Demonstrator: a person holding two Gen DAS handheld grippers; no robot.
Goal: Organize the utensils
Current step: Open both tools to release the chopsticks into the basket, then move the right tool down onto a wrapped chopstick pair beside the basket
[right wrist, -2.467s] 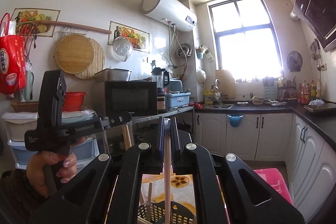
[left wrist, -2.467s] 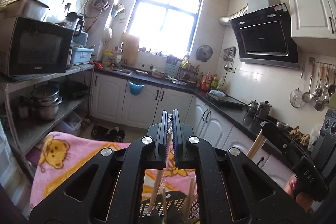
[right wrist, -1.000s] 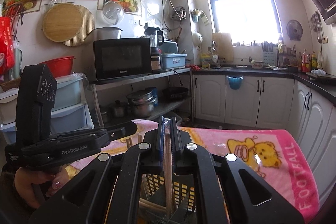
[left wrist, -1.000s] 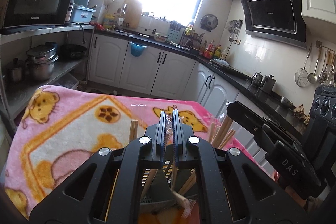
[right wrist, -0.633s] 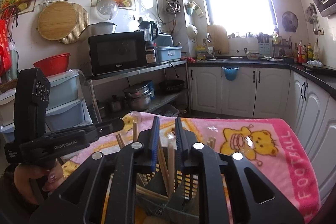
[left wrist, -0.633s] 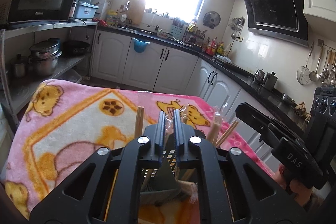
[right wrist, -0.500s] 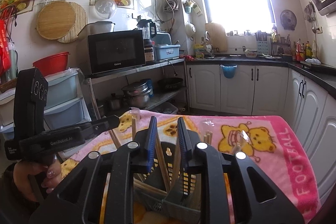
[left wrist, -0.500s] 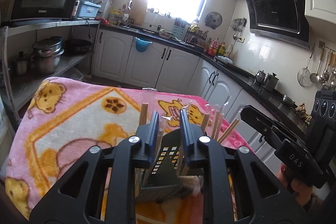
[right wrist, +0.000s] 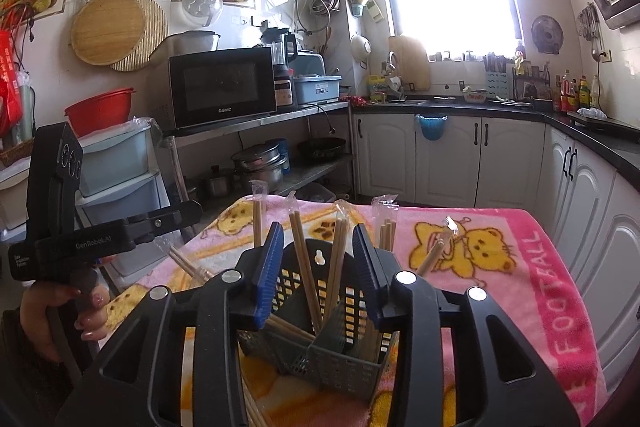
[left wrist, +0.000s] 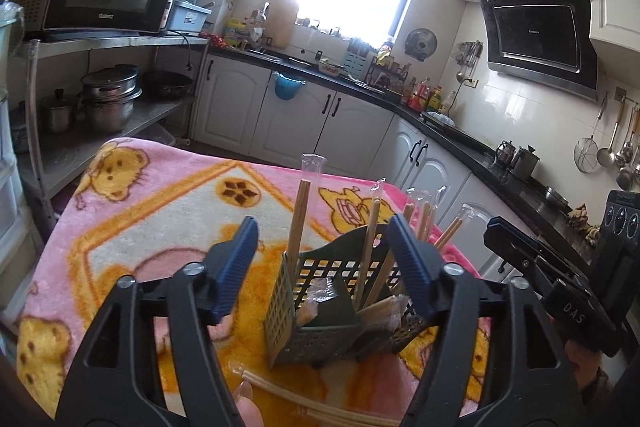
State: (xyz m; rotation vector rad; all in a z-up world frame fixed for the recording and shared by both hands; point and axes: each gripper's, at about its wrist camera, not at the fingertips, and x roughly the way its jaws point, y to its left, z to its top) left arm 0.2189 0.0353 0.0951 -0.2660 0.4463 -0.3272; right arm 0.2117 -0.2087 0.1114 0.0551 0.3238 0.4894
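Both my grippers tilt slightly down over the basket (left wrist: 320, 311) on the pink blanket (left wrist: 160, 211). Left gripper (left wrist: 322, 255) jaws have just been opening, spread wide, nothing gripped. Right gripper (right wrist: 318, 267) jaws have just been opening too, chopsticks (right wrist: 306, 275) standing loose between them in the basket.

Right gripper (right wrist: 318, 259) over a slotted utensil basket (right wrist: 344, 355) on a pink cartoon-bear blanket (right wrist: 500, 267).

Lower centre of the frame: blue-padded jaws stand apart, having just been opening, with wrapped chopsticks (right wrist: 306, 279) upright between them in the basket, free of the pads. More chopsticks lean in neighbouring compartments; a few lie loose on the blanket at lower left. At left, a hand (right wrist: 60, 315) holds the left gripper (right wrist: 176, 217). Behind, upper centre-left, a microwave (right wrist: 222, 87) sits on a metal shelf.
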